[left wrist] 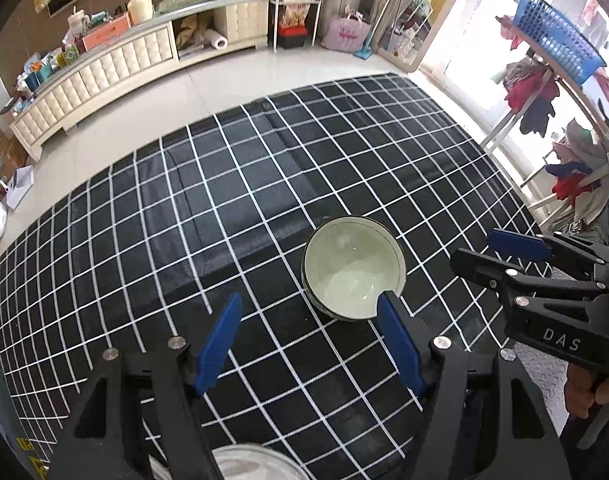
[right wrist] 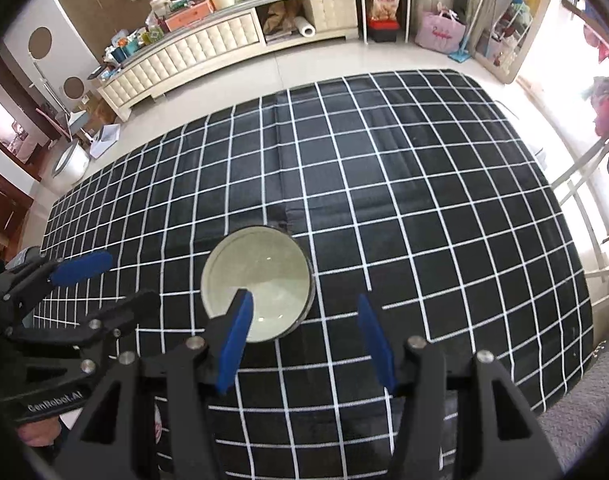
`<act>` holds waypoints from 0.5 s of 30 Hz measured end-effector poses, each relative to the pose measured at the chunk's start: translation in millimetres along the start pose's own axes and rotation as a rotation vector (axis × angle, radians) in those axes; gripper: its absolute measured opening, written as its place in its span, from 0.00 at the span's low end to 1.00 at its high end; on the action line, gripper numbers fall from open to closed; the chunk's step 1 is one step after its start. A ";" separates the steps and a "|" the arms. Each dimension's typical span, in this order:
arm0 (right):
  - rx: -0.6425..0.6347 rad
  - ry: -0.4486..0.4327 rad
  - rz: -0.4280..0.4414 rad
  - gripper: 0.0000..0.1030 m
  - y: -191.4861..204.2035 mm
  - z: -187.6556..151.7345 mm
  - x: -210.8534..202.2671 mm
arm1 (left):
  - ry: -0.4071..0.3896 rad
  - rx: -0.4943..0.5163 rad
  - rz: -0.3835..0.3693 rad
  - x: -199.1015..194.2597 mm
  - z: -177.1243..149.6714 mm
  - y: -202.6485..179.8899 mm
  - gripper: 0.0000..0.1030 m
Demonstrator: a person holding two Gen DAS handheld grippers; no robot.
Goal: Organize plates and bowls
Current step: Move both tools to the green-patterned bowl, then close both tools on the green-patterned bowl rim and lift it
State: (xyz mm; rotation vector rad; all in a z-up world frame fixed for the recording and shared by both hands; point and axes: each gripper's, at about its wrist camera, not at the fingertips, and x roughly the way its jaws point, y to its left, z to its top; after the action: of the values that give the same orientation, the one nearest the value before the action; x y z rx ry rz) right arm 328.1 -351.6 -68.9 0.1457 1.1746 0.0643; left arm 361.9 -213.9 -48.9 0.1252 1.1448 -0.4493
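Blue-padded fingers of the left gripper (left wrist: 308, 344) and right gripper (right wrist: 304, 344) hang parted and empty above a black grid-patterned tablecloth (left wrist: 184, 216), flanking an upright pale bowl (left wrist: 354, 268), mouth up; a white plate's rim (left wrist: 252, 462) peeks below.

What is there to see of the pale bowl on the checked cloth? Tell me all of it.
The round, pale green glazed bowl has a dark patterned outer wall and a thin dark rim. It looks ceramic, stands upright and seems empty, its glossy inside catching light. It rests on the black cloth with white grid lines, near the front. Nothing grips it: a blue finger of each gripper merely overlaps it in view.
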 end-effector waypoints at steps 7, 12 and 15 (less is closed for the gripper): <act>0.024 0.050 0.019 0.57 -6.2 7.3 29.4 | 0.058 0.024 0.012 38.6 13.2 -3.4 0.66; 0.030 0.076 0.033 0.57 -5.5 7.4 46.2 | 0.090 0.019 0.017 61.0 18.3 -0.3 0.66; 0.035 0.086 0.040 0.56 -6.7 7.1 54.0 | 0.107 0.023 0.027 73.0 19.8 1.2 0.65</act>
State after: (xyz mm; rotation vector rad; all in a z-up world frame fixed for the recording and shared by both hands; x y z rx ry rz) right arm 355.2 -352.0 -116.6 0.1995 1.2588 0.0861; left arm 403.6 -239.7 -106.5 0.1856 1.2416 -0.4362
